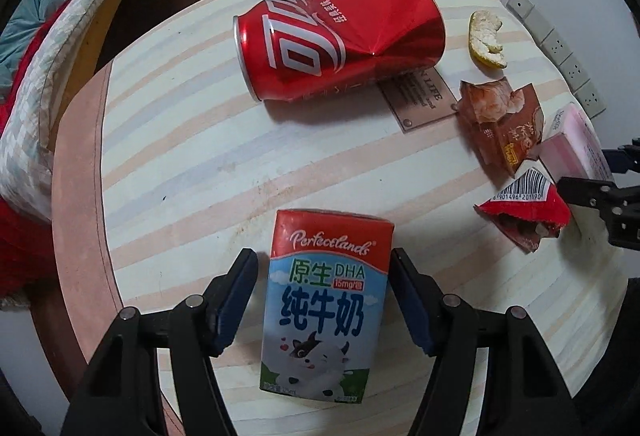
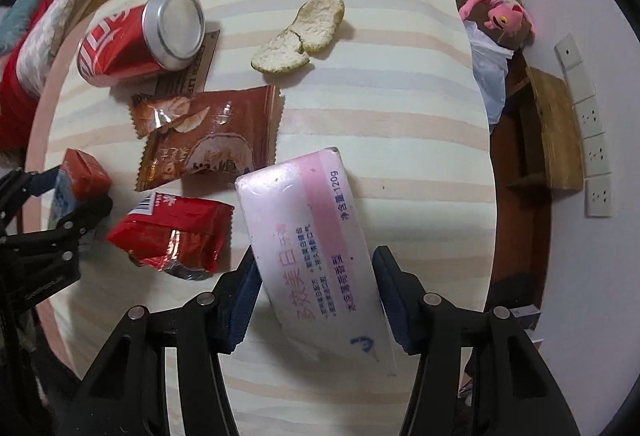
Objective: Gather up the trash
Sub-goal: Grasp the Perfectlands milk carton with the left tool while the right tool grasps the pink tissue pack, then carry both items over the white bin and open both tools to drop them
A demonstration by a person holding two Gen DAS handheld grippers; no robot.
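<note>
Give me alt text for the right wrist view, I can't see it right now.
The right gripper straddles a pink-and-white toothpaste box on a striped table, its jaws at the box's sides. Beyond lie a red crinkled wrapper, a brown snack wrapper, a dented red soda can and a pale peel.

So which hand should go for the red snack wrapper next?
Neither is free: the left gripper straddles the milk carton, the right gripper the pink box. Once emptied, probably right: the red snack wrapper lies beside its box.
</note>
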